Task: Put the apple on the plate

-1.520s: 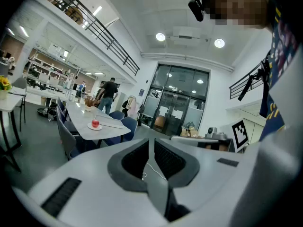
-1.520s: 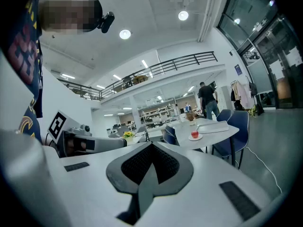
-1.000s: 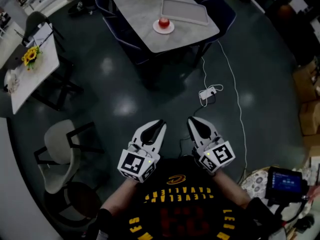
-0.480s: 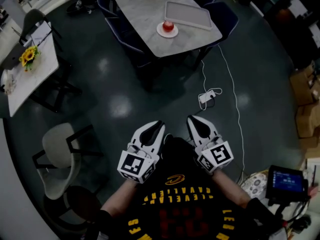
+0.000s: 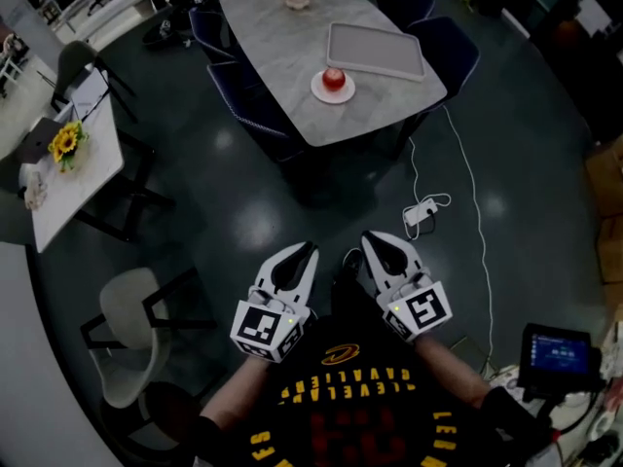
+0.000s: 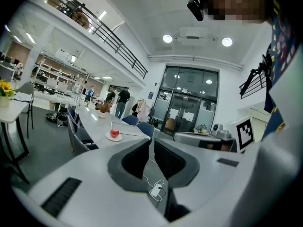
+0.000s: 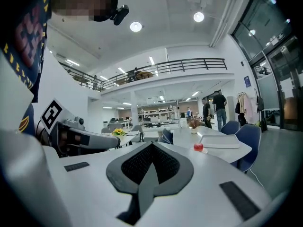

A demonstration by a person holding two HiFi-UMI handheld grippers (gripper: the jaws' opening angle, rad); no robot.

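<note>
Red apple (image 5: pixel 334 77) already sits on the small round white plate (image 5: pixel 336 97), upper centre of the head view, on the grey marble-top table (image 5: pixel 277 42). A flat grey rectangular tray (image 5: pixel 376 51) lies just beside the plate, to its upper right.

Both tools are at bottom centre, well apart from the table and close to the person's black shirt with yellow lettering (image 5: pixel 341 387).

Left gripper (image 5: pixel 304 249): the left gripper view shows the jaws a narrow gap apart with nothing gripped. Only dark floor and a white power strip (image 6: pixel 155 191) show through the gap.

Right gripper (image 5: pixel 374 240): the right gripper view shows the pads meeting at the tip, empty.

The head view alone doesn't settle either jaw state.

Head view only:
- yellow sunflowers (image 5: pixel 65 142) on a white side table, left edge
- pale chair (image 5: pixel 122 329), lower left
- lit tablet screen (image 5: pixel 557 350), lower right

Gripper views only:
- people standing (image 6: pixel 124 98) far behind the table
- mezzanine railing (image 7: pixel 189 65) overhead
</note>
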